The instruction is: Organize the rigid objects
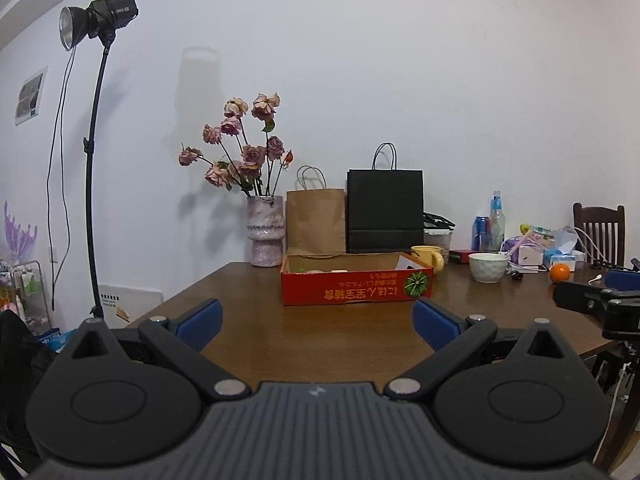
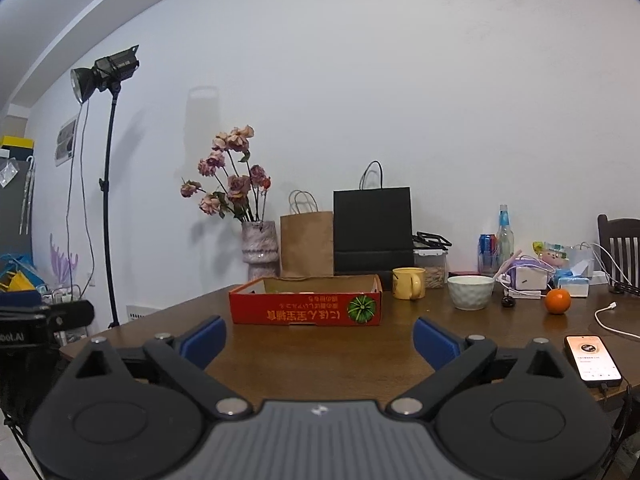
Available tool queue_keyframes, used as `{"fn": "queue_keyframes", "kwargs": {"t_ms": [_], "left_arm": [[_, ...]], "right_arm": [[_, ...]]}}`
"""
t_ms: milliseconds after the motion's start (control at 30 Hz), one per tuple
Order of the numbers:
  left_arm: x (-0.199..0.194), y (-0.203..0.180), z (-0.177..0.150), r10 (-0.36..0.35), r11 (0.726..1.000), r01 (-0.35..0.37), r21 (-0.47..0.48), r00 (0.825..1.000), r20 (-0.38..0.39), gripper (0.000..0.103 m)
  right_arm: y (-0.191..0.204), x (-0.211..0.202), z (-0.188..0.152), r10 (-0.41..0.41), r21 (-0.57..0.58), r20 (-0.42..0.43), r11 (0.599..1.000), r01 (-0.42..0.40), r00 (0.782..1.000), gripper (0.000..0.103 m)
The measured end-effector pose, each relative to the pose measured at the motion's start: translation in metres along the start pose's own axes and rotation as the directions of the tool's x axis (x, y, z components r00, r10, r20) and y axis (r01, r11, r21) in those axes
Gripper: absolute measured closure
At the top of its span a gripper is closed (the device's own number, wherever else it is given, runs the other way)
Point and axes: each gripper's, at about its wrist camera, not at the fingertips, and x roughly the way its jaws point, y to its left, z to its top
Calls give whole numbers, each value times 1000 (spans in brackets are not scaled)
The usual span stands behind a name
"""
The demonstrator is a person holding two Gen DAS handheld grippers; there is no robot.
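A shallow red cardboard box [image 1: 356, 286] [image 2: 306, 304] with a pumpkin picture stands on the brown table [image 1: 312, 336] [image 2: 320, 352]; small pale items lie inside, mostly hidden by its wall. Right of it are a yellow mug [image 1: 428, 258] [image 2: 408, 282], a white bowl [image 1: 488, 267] [image 2: 470, 292] and an orange [image 1: 559, 273] [image 2: 557, 301]. My left gripper [image 1: 318, 320] is open over the table's near edge, short of the box, with nothing between its blue pads. My right gripper [image 2: 318, 338] is likewise open and empty, and shows in the left wrist view at the right edge [image 1: 596, 300].
Along the back wall stand a vase of dried roses [image 1: 266, 236], a brown paper bag [image 1: 316, 222], a black paper bag [image 1: 385, 212], a lidded container, bottles and cans. A phone [image 2: 594, 360] and white cable lie near the right. A light stand [image 1: 96, 168] is left; a chair [image 1: 598, 232] right.
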Motion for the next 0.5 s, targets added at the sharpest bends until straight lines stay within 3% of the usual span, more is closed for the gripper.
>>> {"fn": "queue_keyframes", "kwargs": {"t_ms": [500], "left_arm": [[0, 2, 0, -13, 1000, 13, 6, 1000, 7, 0]], "right_arm": [[5, 3, 3, 20, -26, 8, 999, -19, 1000, 2]]}}
